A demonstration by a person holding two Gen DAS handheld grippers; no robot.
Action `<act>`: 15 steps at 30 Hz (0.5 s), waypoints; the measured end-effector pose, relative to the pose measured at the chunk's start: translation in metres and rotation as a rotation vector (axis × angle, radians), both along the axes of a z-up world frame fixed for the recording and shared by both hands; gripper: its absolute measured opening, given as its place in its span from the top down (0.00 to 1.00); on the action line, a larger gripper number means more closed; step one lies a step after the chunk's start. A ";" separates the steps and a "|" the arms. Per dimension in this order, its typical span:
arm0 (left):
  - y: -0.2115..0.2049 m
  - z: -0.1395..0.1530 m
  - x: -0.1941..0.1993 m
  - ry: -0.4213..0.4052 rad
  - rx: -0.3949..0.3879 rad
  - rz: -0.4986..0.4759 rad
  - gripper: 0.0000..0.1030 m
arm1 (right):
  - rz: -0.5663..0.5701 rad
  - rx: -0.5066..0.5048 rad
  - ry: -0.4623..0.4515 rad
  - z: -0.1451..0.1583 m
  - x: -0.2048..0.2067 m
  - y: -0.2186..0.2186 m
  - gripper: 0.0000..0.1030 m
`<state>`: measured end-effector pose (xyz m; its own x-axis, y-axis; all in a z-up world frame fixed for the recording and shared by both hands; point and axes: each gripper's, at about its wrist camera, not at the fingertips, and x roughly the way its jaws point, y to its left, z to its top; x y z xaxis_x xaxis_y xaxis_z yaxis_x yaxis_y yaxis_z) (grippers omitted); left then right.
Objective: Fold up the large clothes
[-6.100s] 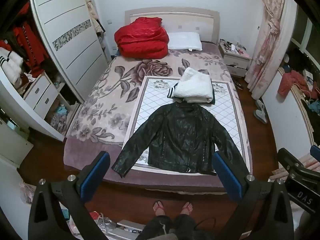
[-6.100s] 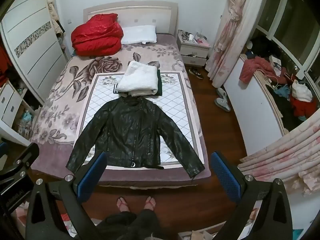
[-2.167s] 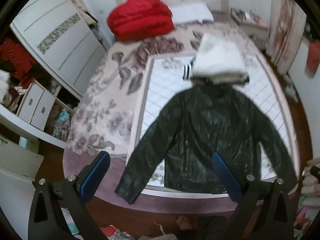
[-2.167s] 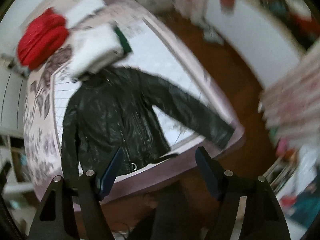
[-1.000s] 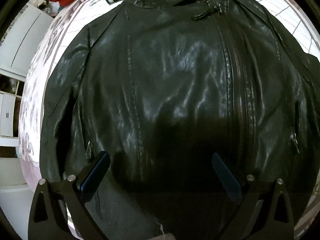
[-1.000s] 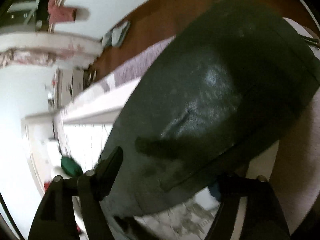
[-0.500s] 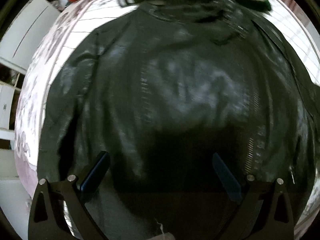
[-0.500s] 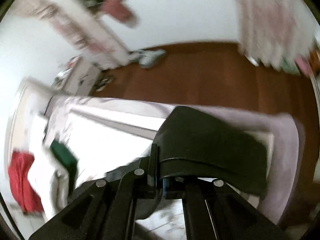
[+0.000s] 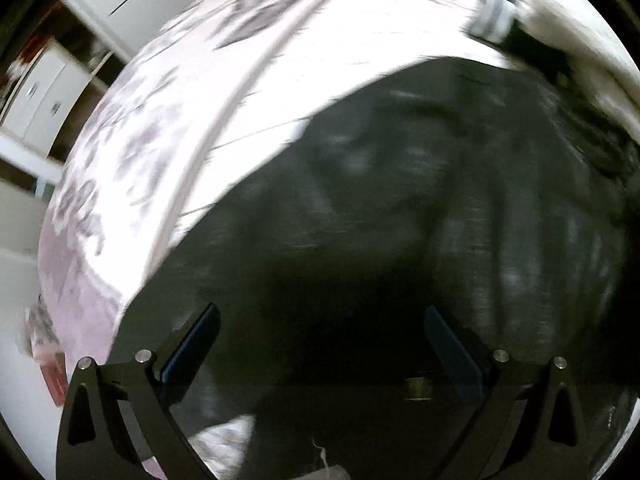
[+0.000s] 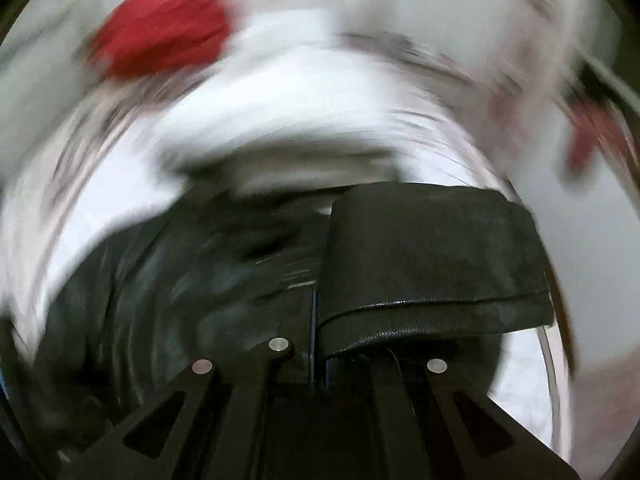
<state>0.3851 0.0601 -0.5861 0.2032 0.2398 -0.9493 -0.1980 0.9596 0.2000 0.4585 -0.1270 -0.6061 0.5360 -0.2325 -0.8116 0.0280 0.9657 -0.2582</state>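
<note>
Two grippers shared the jacket (image 9: 400, 208) on the bed (image 9: 160, 140): your right gripper (image 10: 318, 344) was clamped on its sleeve cuff (image 10: 432, 256), the body lying to its left, while your left gripper (image 9: 320, 344) hovered spread above it.

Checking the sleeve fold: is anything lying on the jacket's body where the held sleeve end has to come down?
Nothing visible does. The right gripper is shut on the sleeve end, and the jacket body beside it looks bare, though blurred. The white folded pile sits beyond the collar.
</note>
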 end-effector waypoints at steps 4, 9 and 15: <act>0.039 0.005 -0.016 -0.003 0.024 0.034 0.00 | 0.328 -0.188 0.248 -0.082 -0.012 0.108 0.98; 0.063 0.017 -0.057 0.006 0.025 0.043 0.00 | 0.286 0.124 0.339 -0.063 -0.036 0.108 0.54; 0.094 0.027 -0.107 0.059 -0.063 0.139 0.00 | 0.047 0.452 0.306 -0.008 -0.053 0.059 0.43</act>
<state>0.2778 0.1542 -0.5595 0.1153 0.2009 -0.9728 -0.3197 0.9347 0.1552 0.4051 -0.0683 -0.6138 0.2609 0.1943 -0.9456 -0.0294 0.9807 0.1934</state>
